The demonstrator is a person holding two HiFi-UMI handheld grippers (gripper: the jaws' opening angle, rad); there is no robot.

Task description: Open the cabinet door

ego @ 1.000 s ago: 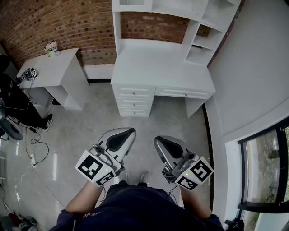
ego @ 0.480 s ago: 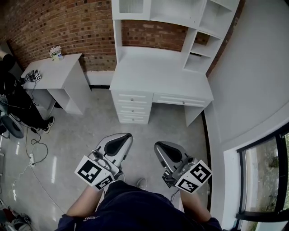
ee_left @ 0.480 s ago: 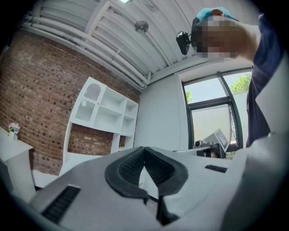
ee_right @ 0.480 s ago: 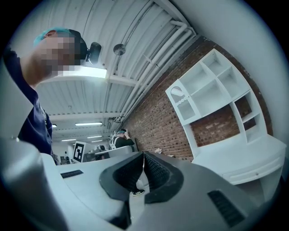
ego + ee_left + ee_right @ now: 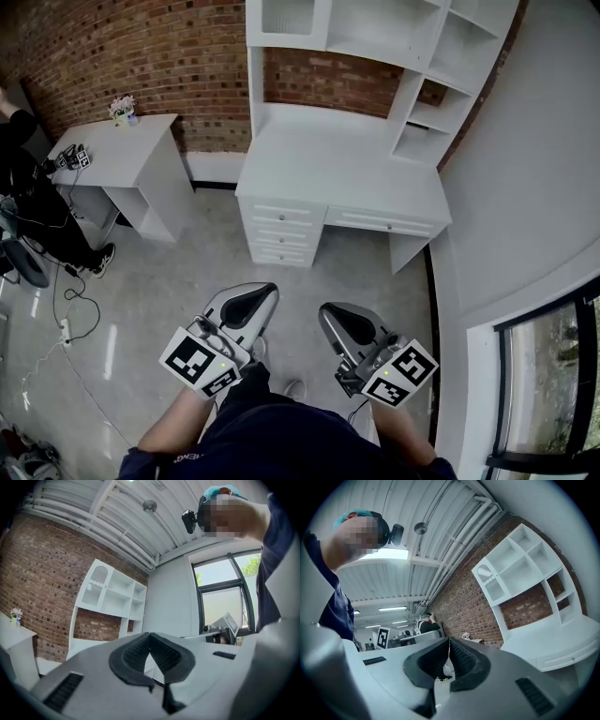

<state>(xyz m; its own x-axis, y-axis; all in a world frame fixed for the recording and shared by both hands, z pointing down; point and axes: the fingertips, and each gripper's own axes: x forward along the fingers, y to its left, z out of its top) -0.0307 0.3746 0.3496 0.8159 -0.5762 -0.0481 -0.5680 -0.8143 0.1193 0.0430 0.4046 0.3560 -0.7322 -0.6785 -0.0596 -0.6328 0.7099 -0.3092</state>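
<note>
Cabinet door [image 5: 286,14] sits at the upper left corner of the shelf unit [image 5: 412,56], across the room from you, and it looks closed.

Nearest you, your two arms reach forward over the floor [image 5: 169,281]. Your left gripper [image 5: 265,290] points level toward the desk, its fingers pressed together at the tips with nothing between them. Your right gripper [image 5: 328,310] lies beside it, apart from it, also level, and its fingers are pressed together and empty too. Your shoe [image 5: 295,388] shows between the two grippers.

Past them is bare floor, with cables [image 5: 66,309] trailing along its left side. A person [image 5: 28,197] in dark clothes sits at the left edge.

Farther on stands the desk [image 5: 337,169], well apart from both grippers, with a stack of drawers [image 5: 279,230] under its left half and a single drawer [image 5: 384,222] under its right. A side table [image 5: 112,150] stands to the left of it with flowers [image 5: 122,108] on its back corner.

The shelf unit rises from the back of the desk against the brick wall [image 5: 141,56]. A window [image 5: 553,375] shows low at your right.
</note>
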